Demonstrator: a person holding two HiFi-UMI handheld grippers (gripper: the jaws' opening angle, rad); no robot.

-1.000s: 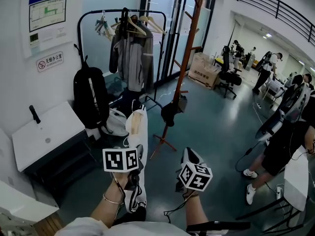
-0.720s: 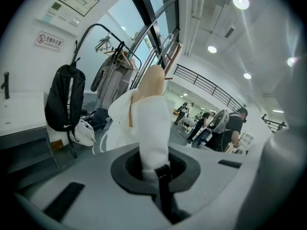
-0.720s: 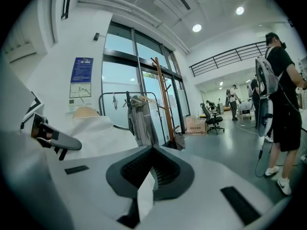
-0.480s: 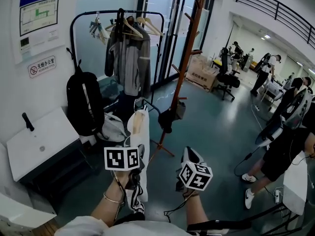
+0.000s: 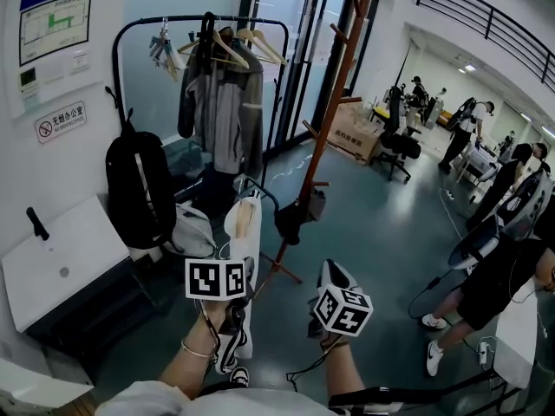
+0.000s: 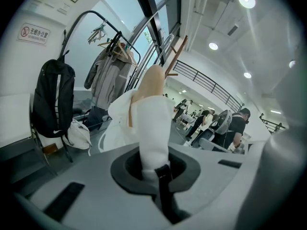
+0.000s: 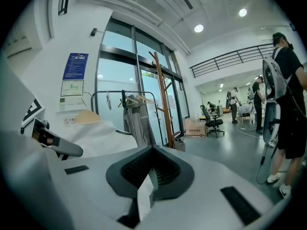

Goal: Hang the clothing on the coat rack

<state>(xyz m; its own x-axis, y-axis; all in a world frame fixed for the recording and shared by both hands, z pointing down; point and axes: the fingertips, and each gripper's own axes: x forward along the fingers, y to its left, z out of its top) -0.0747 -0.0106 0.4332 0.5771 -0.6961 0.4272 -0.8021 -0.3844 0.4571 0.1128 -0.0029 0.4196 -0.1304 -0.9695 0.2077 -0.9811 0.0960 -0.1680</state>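
Observation:
A white garment (image 5: pixel 244 229) on a wooden hanger (image 6: pixel 152 82) stands upright in front of me. My left gripper (image 5: pixel 242 267) is shut on its lower part, and white cloth with a dark strap sits pinched between the jaws (image 6: pixel 156 171). Just to its right, my right gripper (image 5: pixel 333 277) is shut on a thin strip of white cloth (image 7: pixel 144 195). The brown wooden coat rack (image 5: pixel 327 115) stands ahead on the grey floor, beyond the garment, with a dark item hanging low on it (image 5: pixel 295 217).
A black clothes rail (image 5: pixel 204 24) with grey jackets and spare hangers stands to the left of the rack. A black backpack (image 5: pixel 135 189) hangs by the wall above a white cabinet (image 5: pixel 52 258). Cardboard boxes (image 5: pixel 351 137), office chairs and several people fill the right side.
The clothes rail, backpack and coat rack have slid left and grown slightly larger in the head view. Both grippers keep the same hold on the white garment.

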